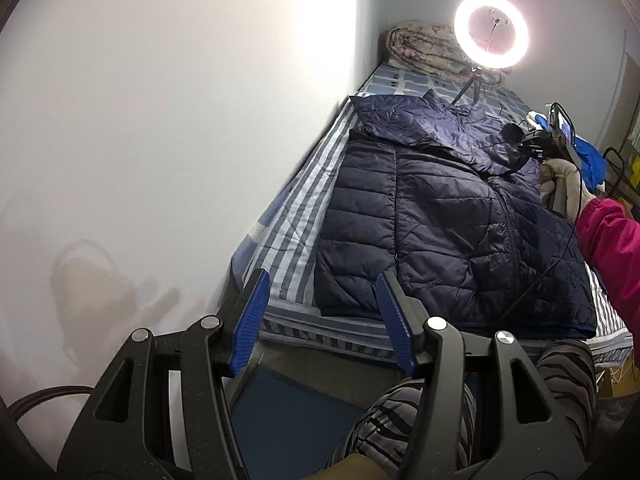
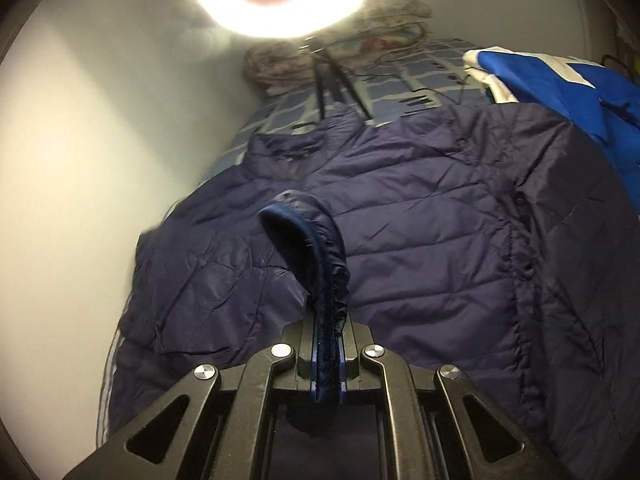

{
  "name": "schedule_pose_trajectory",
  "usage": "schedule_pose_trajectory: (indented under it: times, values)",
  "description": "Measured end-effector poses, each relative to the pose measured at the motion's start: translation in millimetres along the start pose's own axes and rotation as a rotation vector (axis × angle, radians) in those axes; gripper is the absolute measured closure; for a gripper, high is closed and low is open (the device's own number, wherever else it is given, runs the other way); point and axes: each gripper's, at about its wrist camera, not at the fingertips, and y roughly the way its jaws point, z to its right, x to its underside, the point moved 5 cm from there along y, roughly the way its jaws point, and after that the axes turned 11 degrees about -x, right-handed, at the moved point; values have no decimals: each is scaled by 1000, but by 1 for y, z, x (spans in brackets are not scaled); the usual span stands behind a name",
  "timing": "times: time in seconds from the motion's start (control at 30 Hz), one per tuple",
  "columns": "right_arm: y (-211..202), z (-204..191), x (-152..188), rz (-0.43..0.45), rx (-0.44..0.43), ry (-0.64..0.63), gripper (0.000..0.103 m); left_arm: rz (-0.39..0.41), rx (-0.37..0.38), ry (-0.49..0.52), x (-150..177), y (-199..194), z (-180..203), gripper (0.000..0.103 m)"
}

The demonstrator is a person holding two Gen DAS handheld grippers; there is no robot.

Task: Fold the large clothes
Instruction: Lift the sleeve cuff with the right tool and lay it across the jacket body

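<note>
A navy quilted puffer jacket (image 1: 452,216) lies spread on the striped bed (image 1: 288,236), one sleeve folded across its upper part. My left gripper (image 1: 320,300) is open and empty, held off the near end of the bed, short of the jacket's hem. My right gripper (image 2: 326,340) is shut on the elastic cuff (image 2: 316,256) of a jacket sleeve and holds it lifted above the jacket body (image 2: 420,216). In the left wrist view the right gripper (image 1: 520,140) shows at the far right over the jacket, held by a gloved hand.
A lit ring light (image 1: 491,31) on a small tripod stands at the bed's far end in front of a rolled floral quilt (image 1: 424,48). A blue and white garment (image 2: 560,84) lies on the right. A white wall (image 1: 160,120) runs along the left. A cable (image 1: 544,272) crosses the jacket.
</note>
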Motion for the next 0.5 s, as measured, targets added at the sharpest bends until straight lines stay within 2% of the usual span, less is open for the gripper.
schedule_pose_trajectory:
  times: [0.2,0.33,0.37,0.43,0.47,0.5]
  values:
    - [22,21,-18,-9,77,-14,99,-16,-24,6,0,6,4,46]
    - [41,39,-21,-70,149,-25,98,-22,-17,18,0,9,13,46]
    - [45,43,-19,-90,174,-31,94,-21,-14,24,-1,9,15,46]
    - [44,46,-17,-107,208,-40,79,-12,-6,36,-3,6,20,46]
    - [38,46,-15,-101,214,-44,67,-6,-3,41,-4,5,22,46]
    - [31,45,-15,-87,202,-46,62,0,0,45,-6,4,24,46]
